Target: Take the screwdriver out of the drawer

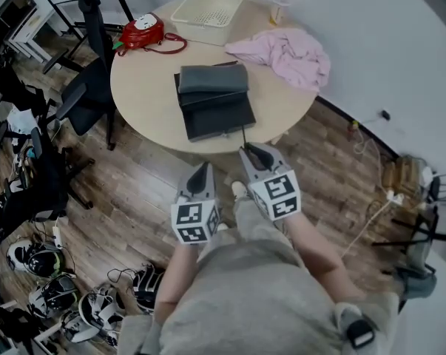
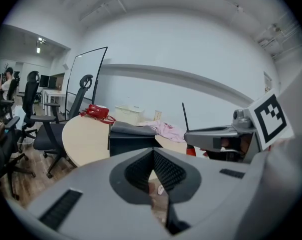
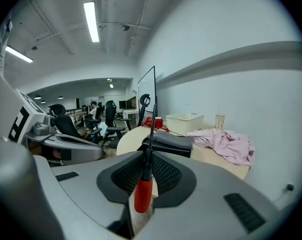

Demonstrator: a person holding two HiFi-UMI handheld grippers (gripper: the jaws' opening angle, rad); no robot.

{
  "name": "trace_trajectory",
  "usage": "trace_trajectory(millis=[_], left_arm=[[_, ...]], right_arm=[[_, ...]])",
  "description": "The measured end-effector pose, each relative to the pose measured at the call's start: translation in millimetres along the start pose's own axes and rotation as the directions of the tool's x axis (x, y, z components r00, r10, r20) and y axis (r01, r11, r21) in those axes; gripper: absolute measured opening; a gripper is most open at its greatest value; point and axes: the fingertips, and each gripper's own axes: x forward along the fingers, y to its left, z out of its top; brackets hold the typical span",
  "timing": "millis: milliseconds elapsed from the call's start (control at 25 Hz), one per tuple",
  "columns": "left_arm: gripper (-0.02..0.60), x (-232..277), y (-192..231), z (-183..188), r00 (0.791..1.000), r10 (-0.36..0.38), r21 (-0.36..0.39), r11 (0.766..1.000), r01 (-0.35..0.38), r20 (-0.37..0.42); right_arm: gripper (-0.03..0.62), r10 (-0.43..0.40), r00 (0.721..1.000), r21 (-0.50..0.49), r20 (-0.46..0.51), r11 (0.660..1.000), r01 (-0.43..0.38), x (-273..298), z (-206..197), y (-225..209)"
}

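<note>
1. Right gripper (image 3: 147,159): my fingers are clamped on the screwdriver (image 3: 143,195). The red handle sits between the ribbed pads. The black shaft points up and forward, away from me toward the table. The tool is clear of the drawer and held over the wooden floor (image 1: 141,191), short of the table edge.

2. Left gripper (image 2: 153,154): my fingers are closed together at the tips, with nothing between the pads. It hangs just beside the right gripper, also over the floor.

3. Round table (image 1: 141,87): the dark grey drawer unit (image 1: 211,80) stands near the middle. Its drawer (image 1: 219,117) is pulled out toward me. The interior reads as a flat dark surface, and its contents cannot be made out.

4. Right of the unit: a pink cloth (image 1: 285,54) lies crumpled on the tabletop.

5. Far edge: a cream perforated basket (image 1: 208,6) shows only its own floor. A small cup (image 1: 279,7) stands near it, contents not visible. A red bag (image 1: 143,32) lies to the basket's left.
</note>
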Motion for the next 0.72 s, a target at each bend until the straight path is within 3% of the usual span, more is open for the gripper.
trace_trajectory(millis=[440, 720], left_arm=[[-0.002, -55.9, -29.7, -34.2, 0.999, -0.053, 0.009, 0.999, 0.053, -0.007], [-0.002, -73.6, -38.0, -44.3, 0.998, -0.062, 0.004, 0.998, 0.062, -0.001]], right_arm=[[0.052, -0.108, 0.994, 0.038, 0.033, 0.994, 0.107, -76.4, -37.9, 20.2], [0.052, -0.119, 0.991, 0.058, 0.055, 0.992, 0.116, -99.3, -50.6, 26.1]])
